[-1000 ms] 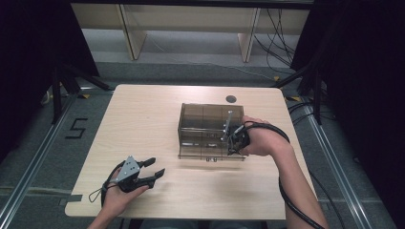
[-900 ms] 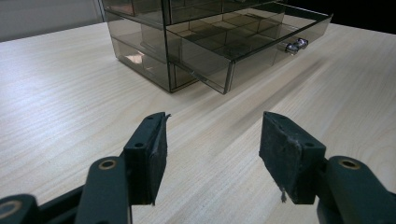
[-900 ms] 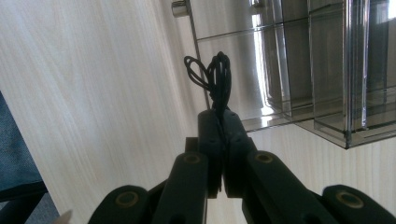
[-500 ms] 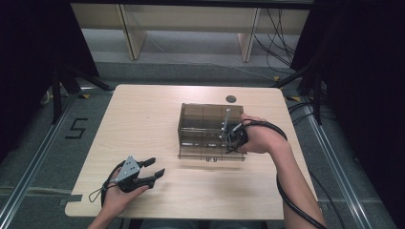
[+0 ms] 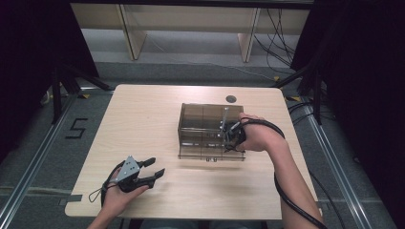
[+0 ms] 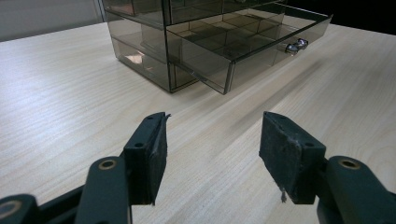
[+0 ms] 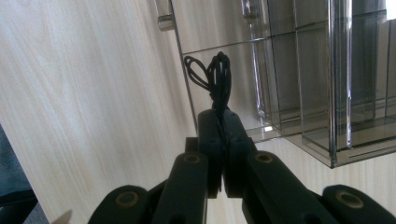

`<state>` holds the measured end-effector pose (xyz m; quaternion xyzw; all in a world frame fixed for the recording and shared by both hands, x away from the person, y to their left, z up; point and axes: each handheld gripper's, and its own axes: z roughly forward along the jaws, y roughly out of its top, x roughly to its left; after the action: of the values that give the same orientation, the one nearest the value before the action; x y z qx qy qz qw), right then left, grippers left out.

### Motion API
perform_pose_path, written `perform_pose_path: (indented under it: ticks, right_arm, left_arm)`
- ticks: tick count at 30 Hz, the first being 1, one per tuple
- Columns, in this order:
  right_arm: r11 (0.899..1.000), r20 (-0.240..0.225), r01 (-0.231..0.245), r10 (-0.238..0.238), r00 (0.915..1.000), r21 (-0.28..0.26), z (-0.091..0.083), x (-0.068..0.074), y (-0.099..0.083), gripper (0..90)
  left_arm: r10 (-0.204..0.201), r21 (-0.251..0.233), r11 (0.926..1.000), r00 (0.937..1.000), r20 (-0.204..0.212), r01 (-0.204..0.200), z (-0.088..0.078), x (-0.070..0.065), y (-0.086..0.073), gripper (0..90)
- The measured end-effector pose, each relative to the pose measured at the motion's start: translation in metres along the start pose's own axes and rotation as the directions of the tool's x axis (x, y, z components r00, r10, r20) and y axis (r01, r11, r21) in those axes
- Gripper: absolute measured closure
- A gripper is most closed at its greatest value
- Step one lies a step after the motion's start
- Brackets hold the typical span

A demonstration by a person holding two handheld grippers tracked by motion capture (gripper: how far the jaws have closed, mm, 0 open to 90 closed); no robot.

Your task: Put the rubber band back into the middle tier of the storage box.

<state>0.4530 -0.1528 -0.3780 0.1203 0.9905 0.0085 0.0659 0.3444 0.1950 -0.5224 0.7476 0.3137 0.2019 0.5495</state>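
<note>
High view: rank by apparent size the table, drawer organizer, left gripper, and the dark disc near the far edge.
1. table
2. drawer organizer
3. left gripper
4. dark disc

No close calls.

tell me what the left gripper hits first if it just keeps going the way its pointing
Probably the pulled-out bottom drawer of the smoky drawer box; the left gripper is open over bare table, though depth is uncertain.

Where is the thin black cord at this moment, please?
In the right gripper view, the black cord is pinched in the shut right gripper, looping up beside the smoky clear drawer unit, on the table's right half.
</note>
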Motion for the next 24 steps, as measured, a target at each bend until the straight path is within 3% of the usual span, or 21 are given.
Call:
perform_pose_path:
  ticks: [7, 9, 11, 12, 13, 15, 18, 20, 22, 23, 24]
  right_arm:
    - [1.0, -0.004, -0.01, 0.01, 0.9999, 0.001, 0.001, -0.001, 0.002, 89.2]
    - [1.0, -0.004, 0.013, -0.013, 0.9999, -0.003, 0.003, -0.003, 0.003, 89.2]
    - [1.0, -0.006, 0.007, -0.007, 1.0, 0.003, 0.003, -0.003, 0.003, 89.2]
    - [1.0, -0.009, -0.022, 0.022, 0.9997, 0.013, 0.002, -0.002, 0.003, 89.2]
    - [1.0, -0.007, 0.007, -0.007, 0.9999, 0.006, 0.005, -0.004, 0.004, 89.2]
    - [1.0, -0.013, 0.007, -0.007, 0.9999, 0.004, 0.006, -0.005, 0.004, 89.2]
    - [0.999, -0.017, -0.027, 0.027, 0.9995, 0.018, 0.006, -0.003, 0.004, 89.2]
    - [1.0, -0.014, 0.014, -0.014, 0.9998, 0.007, 0.009, -0.006, 0.004, 89.2]
    - [0.999, -0.028, -0.023, 0.024, 0.9993, 0.024, 0.011, -0.005, 0.004, 89.2]
    - [0.999, -0.028, -0.023, 0.024, 0.9993, 0.024, 0.011, -0.005, 0.004, 89.2]
    - [1.0, -0.016, 0.008, -0.008, 0.9998, 0.012, 0.013, -0.007, 0.004, 89.2]
  left_arm:
    - [0.008, 0.005, 1.0, 1.0, -0.004, -0.008, 0.0, 0.0, 0.0, 41.1]
    - [0.007, 0.005, 1.0, 1.0, -0.004, -0.007, 0.0, 0.0, 0.0, 41.2]
    - [0.004, 0.004, 1.0, 1.0, -0.004, -0.004, 0.0, 0.0, 0.0, 41.2]
    - [0.004, 0.005, 1.0, 1.0, -0.004, -0.004, 0.0, 0.0, 0.0, 41.2]
    - [0.003, 0.005, 1.0, 1.0, -0.005, -0.003, 0.0, 0.0, 0.0, 41.2]
    - [0.006, 0.005, 1.0, 1.0, -0.004, -0.006, 0.0, 0.0, 0.0, 41.2]
    - [0.007, 0.005, 1.0, 1.0, -0.005, -0.007, 0.0, 0.0, 0.0, 41.3]
    - [0.008, 0.005, 1.0, 1.0, -0.005, -0.008, 0.0, 0.0, 0.0, 41.3]
    - [0.006, 0.005, 1.0, 1.0, -0.004, -0.006, 0.0, 0.0, 0.0, 41.3]
    - [0.003, 0.005, 1.0, 1.0, -0.005, -0.003, 0.0, 0.0, 0.0, 41.3]
    - [0.004, 0.005, 1.0, 1.0, -0.004, -0.004, 0.0, 0.0, 0.0, 41.3]
